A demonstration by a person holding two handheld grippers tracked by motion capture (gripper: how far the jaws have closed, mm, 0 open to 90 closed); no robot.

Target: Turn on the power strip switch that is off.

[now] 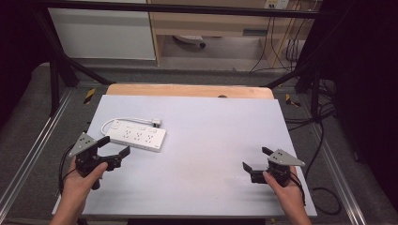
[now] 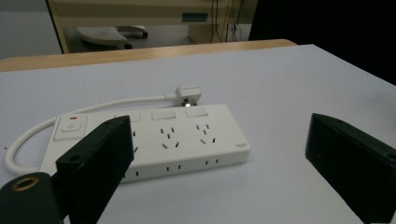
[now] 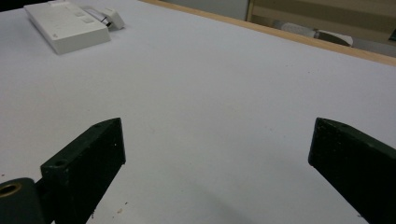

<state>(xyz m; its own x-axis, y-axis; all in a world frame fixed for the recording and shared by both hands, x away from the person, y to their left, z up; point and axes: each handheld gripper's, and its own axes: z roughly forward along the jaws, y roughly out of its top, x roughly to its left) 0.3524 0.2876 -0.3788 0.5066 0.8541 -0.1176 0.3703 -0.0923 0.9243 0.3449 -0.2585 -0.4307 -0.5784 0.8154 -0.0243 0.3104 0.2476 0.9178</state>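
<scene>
Claws (image 1: 115, 149) (image 1: 256, 159) gape: two; power strip (image 1: 136, 135), seemingly one.

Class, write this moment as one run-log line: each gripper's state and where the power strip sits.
left gripper: open, near power strip, not touching | right gripper: open, over bare table | plug: behind strip

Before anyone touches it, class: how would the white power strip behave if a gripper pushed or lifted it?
The power strip looks like a rigid, flat plastic block lying low, so it would probably slide rather than tip or roll. Its smooth casing may slip between the fingers. Its cord curves loosely, so it would likely flop and trail with the plug.
</scene>
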